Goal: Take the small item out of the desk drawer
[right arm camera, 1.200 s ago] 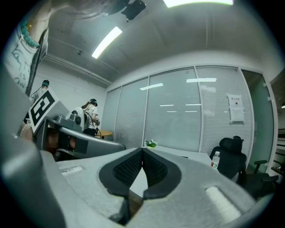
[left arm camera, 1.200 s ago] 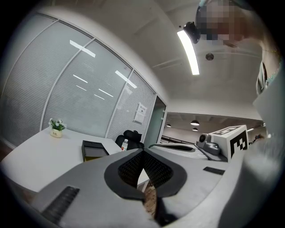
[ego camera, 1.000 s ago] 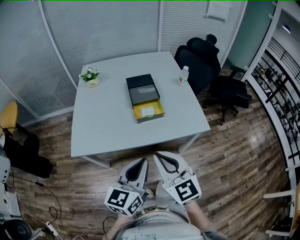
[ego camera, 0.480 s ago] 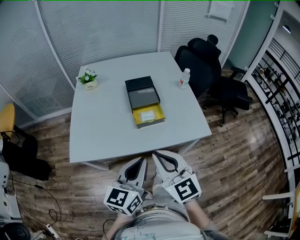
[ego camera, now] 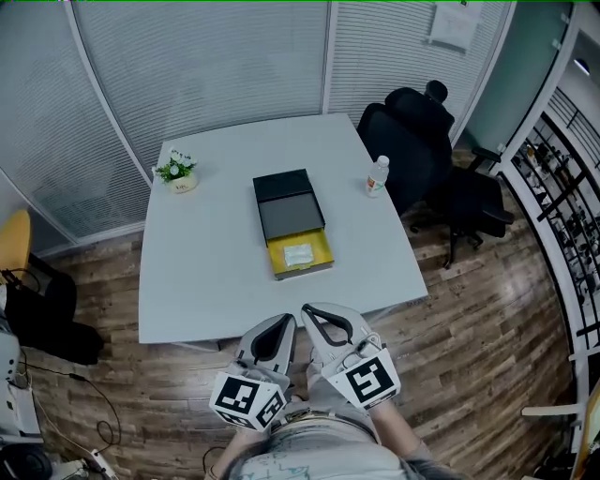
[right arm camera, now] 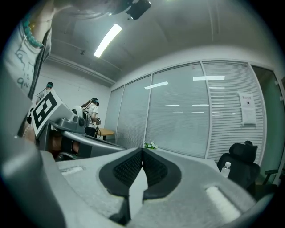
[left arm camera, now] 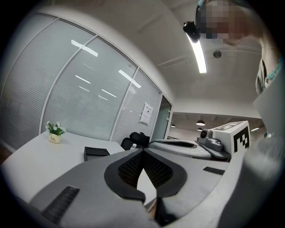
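left tool [ego camera: 281, 323]: jaws closed, tips meeting, nothing between them, held low just short of the counter's near edge
right tool [ego camera: 312, 314]: same deal, shut and empty, right beside the left one
where the thing is: small item [ego camera: 298, 254] is a flat whitish piece lying in the yellow drawer [ego camera: 273, 261], which is pulled out of the black box [ego camera: 286, 202] mid-counter [ego camera: 206, 272], well apart from both tools
risk 1: neither tool can pick anything up while shut, so I'd guess reaching in like that just pokes the item around the drawer
risk 2: the item looks thin and flat, so jaws may scrape the drawer floor or slide it into a corner
risk 3: the box looks loose on the counter, so a bump could shove it or push the drawer shut
low risk: bottle [ego camera: 377, 175] and plant pot [ego camera: 178, 183] sit well off to the sides
writing: pot label, bottle label and the sheet [ego camera: 452, 26] on the wall are too small to read
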The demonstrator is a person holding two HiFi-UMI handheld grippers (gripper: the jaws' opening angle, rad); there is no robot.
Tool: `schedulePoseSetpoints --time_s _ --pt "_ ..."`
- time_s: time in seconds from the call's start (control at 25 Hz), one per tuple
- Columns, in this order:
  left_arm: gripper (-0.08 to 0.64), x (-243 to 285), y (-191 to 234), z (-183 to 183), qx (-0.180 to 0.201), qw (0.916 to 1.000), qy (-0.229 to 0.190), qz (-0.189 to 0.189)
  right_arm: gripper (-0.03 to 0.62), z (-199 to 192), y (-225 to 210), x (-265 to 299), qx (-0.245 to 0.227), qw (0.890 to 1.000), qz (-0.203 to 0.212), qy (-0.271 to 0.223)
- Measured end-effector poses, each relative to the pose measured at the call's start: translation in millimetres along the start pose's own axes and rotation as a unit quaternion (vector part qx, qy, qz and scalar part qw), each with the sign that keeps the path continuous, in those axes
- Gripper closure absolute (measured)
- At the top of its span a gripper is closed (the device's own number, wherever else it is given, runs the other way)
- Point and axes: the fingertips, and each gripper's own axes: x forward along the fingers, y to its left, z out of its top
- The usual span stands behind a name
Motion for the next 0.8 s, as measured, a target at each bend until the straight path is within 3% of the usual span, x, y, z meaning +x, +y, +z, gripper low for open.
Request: schedulePoseSetpoints --time_s 0.8 --pt "0.562 112 23 11 0.006 0.9991 -0.002 0.043 0.589 -13 -99 42 0.003 0.999 0.047 -0.009"
